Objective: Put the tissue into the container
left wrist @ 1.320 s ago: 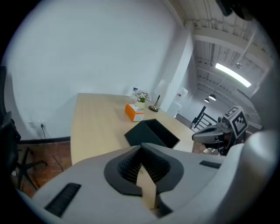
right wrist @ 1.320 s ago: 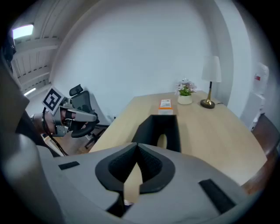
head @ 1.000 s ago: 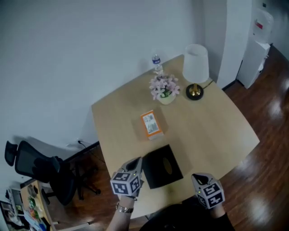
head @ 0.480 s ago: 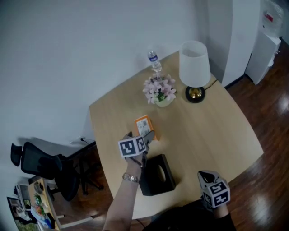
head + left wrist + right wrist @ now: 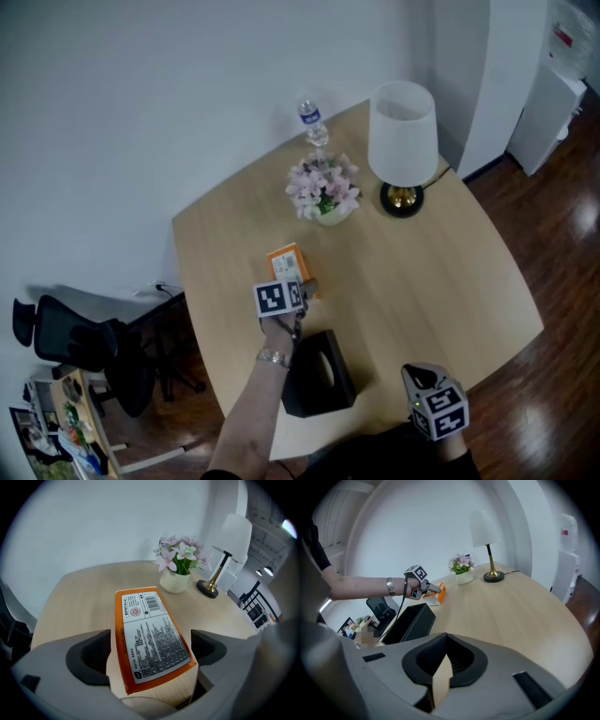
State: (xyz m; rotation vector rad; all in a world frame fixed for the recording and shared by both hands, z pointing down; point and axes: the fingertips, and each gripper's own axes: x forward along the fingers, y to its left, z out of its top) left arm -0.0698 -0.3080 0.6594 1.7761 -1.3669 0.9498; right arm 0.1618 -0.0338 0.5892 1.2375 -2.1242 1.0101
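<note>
An orange tissue pack (image 5: 286,260) with a white printed label lies flat on the wooden table (image 5: 422,272). My left gripper (image 5: 300,283) reaches over it, and the pack (image 5: 152,634) sits between the jaws, which are opening, with a gap on each side. The pads do not press on it. A black open-topped container (image 5: 319,375) stands near the table's front edge, just behind the left wrist; it also shows in the right gripper view (image 5: 410,620). My right gripper (image 5: 424,394) hangs by the front edge, its jaws (image 5: 440,677) shut with nothing held.
A white-shaded lamp (image 5: 401,131) on a brass foot, a pot of pink flowers (image 5: 323,187) and a water bottle (image 5: 309,117) stand along the table's far side. A black office chair (image 5: 66,342) is on the floor to the left.
My left gripper has gone from beside the black container forward to the orange pack, and its jaws have spread around the pack. The right gripper has stayed near the front edge.
</note>
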